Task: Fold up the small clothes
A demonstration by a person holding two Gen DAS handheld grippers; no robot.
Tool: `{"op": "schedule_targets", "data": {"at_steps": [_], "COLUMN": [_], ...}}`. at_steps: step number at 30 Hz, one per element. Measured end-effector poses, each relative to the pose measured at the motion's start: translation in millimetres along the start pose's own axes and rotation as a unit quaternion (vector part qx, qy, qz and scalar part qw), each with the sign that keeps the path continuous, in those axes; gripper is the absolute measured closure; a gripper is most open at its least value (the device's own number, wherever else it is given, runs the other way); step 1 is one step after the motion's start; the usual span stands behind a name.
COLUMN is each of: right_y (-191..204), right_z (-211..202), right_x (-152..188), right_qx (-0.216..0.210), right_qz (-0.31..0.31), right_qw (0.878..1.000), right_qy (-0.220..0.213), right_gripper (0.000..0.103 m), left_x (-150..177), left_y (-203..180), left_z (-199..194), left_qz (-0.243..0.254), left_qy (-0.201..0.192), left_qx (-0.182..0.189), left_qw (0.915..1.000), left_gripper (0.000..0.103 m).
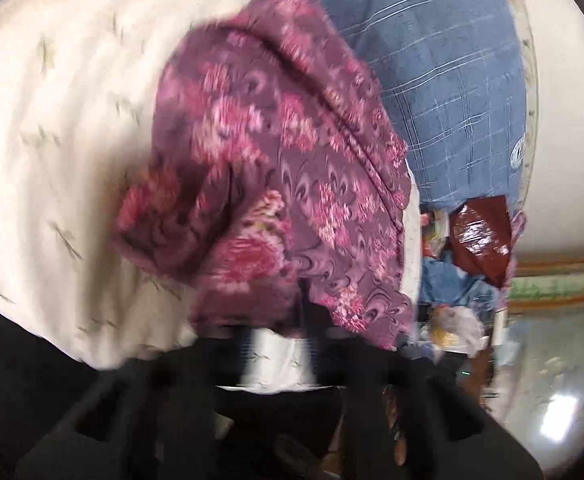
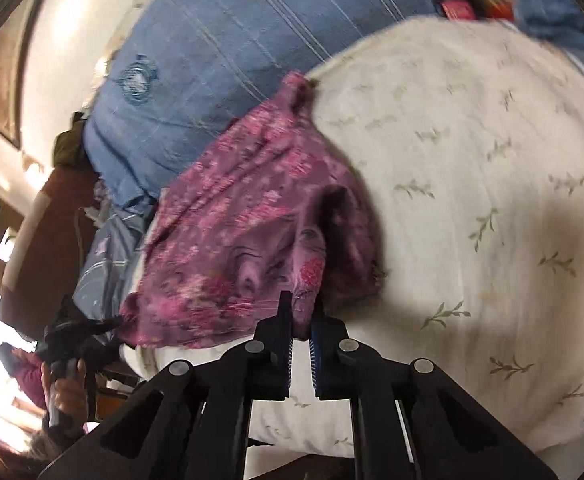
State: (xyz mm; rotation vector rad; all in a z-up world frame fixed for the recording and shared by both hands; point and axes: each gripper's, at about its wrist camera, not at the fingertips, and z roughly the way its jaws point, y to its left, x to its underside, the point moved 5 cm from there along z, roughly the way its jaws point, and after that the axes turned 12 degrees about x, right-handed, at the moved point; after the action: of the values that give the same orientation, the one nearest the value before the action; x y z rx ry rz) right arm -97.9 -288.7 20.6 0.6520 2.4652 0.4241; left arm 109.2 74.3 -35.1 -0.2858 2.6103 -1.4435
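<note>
Here, on the bed:
Garment: a purple floral cloth (image 2: 251, 220) is lying crumpled on the white leaf-print cover (image 2: 472, 200), at its edge beside the blue checked bedding (image 2: 231, 40).
Right gripper (image 2: 300, 312): its fingers are pinching the cloth's near hem.
Left gripper (image 2: 87, 326): it is gripping the cloth's far corner, fingers pressed together on it.

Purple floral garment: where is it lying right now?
In the right wrist view the purple floral garment lies left of centre on the white leaf-print cover, its upper edge against the blue checked bedding; the right tool pinches its near edge.
</note>
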Motion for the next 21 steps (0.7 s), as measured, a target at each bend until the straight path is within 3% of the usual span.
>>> {"op": "schedule_targets", "data": {"at_steps": [3,6,15,21], "right_y": [5.9,10.2,31.9,49.5], "right_z": [-14.5,-18.1,-1.4,27.6], "right_x": [-7.2,-18.1,-68.5,-110.3], "right_qx": [-0.018,-0.038,-0.095,-0.098], "right_qz": [0.001,0.011,0.047,0.041], "right_qw": [1.000,0.999,0.993,0.993], "right_qy": [-0.018,-0.027,-0.048,-0.055], "right_gripper": [0.096,0.096,0.096,0.096], "left_x": [-10.9,-22.6,-74.8,-121.8], "left_y": [-14.2,-25.3,-36.4,-48.4], "left_z": [-19.1,-29.0,-27.3,-16.9], "left_qz": [0.057,0.085,0.095,0.109], "left_qy": [-0.046,-0.067,-0.087,-0.102], "left_qx": [-0.039,-0.045,-0.058,-0.075], "left_qw": [0.9966,0.9931,0.9899,0.9860], "left_gripper": [0.097,0.097,0.097,0.097]}}
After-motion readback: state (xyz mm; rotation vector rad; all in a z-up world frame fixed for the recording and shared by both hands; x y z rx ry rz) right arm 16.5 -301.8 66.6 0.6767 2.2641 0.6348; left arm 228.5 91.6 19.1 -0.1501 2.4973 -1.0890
